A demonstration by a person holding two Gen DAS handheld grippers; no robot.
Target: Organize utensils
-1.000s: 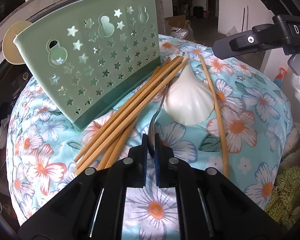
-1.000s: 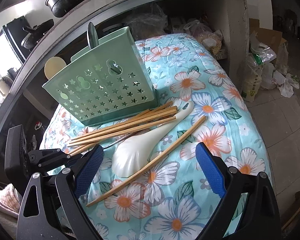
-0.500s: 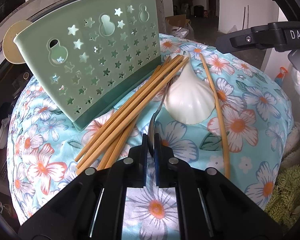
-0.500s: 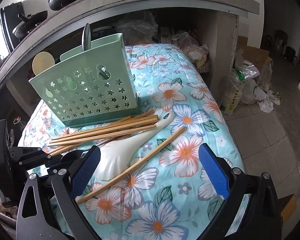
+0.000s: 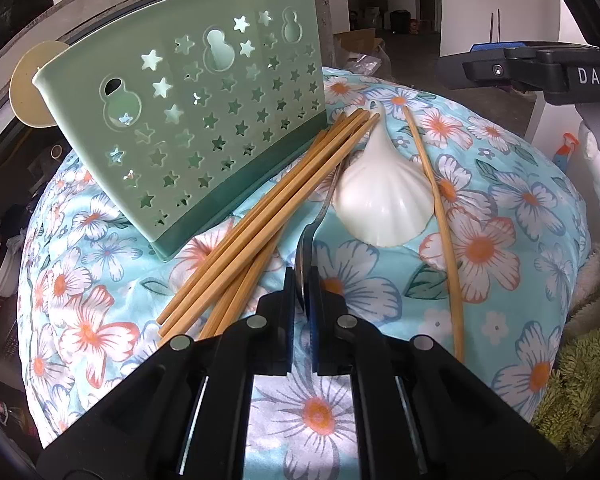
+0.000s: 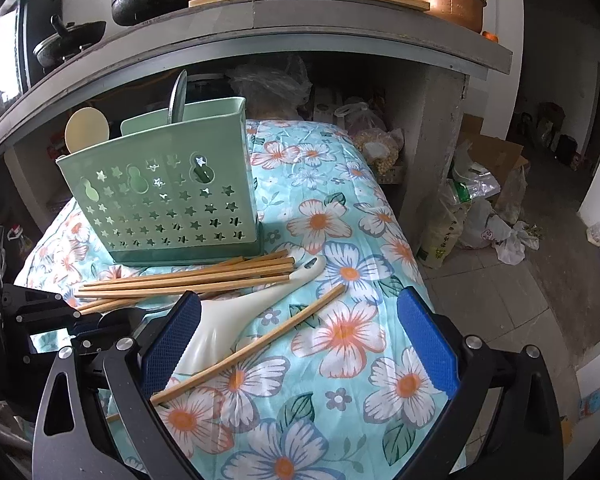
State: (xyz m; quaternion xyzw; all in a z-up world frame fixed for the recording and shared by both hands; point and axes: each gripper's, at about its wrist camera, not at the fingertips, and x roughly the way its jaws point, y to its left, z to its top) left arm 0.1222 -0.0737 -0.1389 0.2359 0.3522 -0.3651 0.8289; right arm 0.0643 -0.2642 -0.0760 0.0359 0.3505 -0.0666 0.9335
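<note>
While the right tongs [image 6: 298, 344] gape, left tongs [image 5: 303, 300] pinch the metal spoon [image 5: 306, 248].

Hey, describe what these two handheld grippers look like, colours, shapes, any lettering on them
Both are black plastic two-finger grippers. The left gripper has angular black arms with round silver pivot pins and blue pads lining its fingers. The right gripper has curved black arms with triangular cut-outs, silver screws, and blue cross-hatched pads. Seen from the left wrist, its side carries white letters "DAS". No cables or sleeves show.

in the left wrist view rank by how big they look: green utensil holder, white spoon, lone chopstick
1. green utensil holder
2. white spoon, though it sits nearer the camera
3. lone chopstick, long but thin
</note>
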